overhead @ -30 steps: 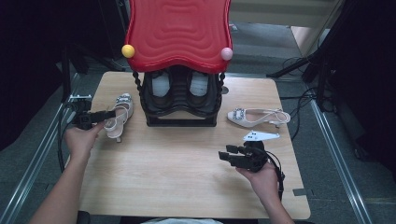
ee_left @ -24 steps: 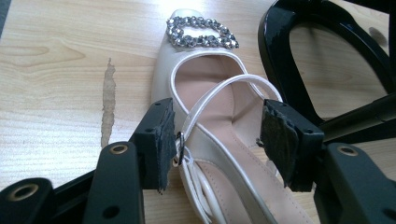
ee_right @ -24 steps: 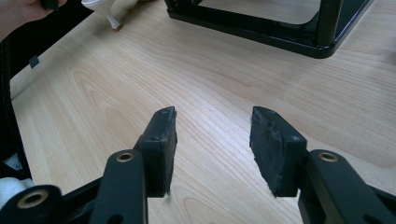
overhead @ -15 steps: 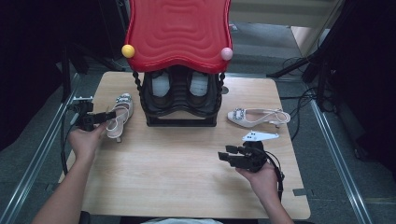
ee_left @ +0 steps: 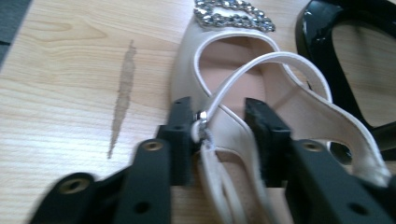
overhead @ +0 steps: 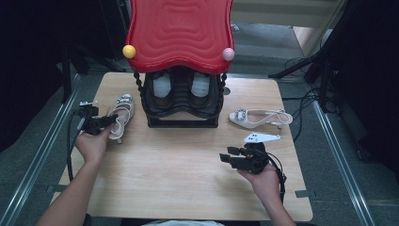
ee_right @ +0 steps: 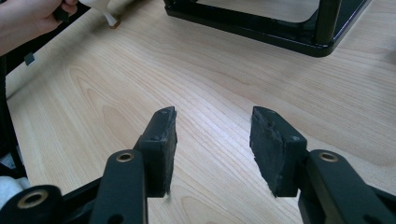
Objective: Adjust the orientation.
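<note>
**Left fingers closing around the heel strap of a cream sandal**

The left gripper [overhead: 112, 121] lies low over the worktop [overhead: 179, 165] with the back of a cream sandal [overhead: 121, 115] between its fingers [ee_left: 180, 135]. Its jaws have just been closing. In the left gripper view the thin heel strap [ee_left: 261, 63] and its small metal buckle [ee_left: 201, 122] sit between the two pads: the buckle lies against the inner face of the pad at the left of that view, while a narrow gap shows between the sandal's side and the other pad, so the fingers are not yet clamped on the shoe. Beyond the fingertips the sandal's open toe carries a rhinestone ornament [ee_left: 233, 14], and the sole rests flat on the wood. Just past the fingers, towards the middle of the worktop, stands a black shoe rack [overhead: 182, 101] under a red wavy top [overhead: 181, 30].

A second cream sandal [overhead: 259, 117] lies beyond the right gripper [overhead: 226, 157], well apart from its fingers. The right fingers [ee_right: 161, 149] are spread wide with nothing but bare wood between them, pointing across the worktop towards the left hand [overhead: 91, 143].
</note>
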Demonstrator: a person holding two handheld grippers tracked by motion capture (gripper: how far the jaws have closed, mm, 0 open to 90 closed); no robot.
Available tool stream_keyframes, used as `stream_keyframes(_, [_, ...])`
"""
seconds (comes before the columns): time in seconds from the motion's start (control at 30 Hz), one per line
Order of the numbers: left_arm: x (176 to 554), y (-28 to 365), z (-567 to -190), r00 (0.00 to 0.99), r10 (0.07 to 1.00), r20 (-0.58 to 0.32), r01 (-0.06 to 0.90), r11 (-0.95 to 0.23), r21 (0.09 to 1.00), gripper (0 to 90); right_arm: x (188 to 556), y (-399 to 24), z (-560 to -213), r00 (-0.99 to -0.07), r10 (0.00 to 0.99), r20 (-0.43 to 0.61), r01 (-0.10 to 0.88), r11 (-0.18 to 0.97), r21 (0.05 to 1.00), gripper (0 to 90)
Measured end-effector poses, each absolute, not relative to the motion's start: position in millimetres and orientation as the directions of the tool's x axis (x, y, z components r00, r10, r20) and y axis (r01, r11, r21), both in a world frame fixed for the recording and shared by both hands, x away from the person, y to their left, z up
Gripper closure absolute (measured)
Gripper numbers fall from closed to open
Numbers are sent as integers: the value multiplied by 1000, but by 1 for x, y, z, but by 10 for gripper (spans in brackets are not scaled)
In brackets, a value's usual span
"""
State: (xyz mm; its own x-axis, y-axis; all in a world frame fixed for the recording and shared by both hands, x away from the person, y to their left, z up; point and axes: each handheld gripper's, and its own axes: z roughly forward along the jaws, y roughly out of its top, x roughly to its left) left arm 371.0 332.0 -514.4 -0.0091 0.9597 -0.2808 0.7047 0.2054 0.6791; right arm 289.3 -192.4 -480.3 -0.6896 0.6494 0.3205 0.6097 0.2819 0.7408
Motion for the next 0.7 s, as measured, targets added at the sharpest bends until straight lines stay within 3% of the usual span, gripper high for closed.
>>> stream_keyframes(0.13, [367,337,-515,-55,937,-345,681,288,674,775,290,-192,-481,-692,647,320,609,286,739,526])
stream_keyframes(0.27, [366,340,-516,-79,915,-396,667,344,661,798,290,-191,-481,-693,648,317,609,289,739,527])
stream_keyframes(0.4, [366,350,-518,-98,847,-522,644,454,616,806,290,-192,-481,-689,652,317,609,283,741,527])
stream_keyframes(0.7, [364,358,-513,-84,769,-634,621,538,571,812,291,-192,-481,-689,652,316,608,283,742,525])
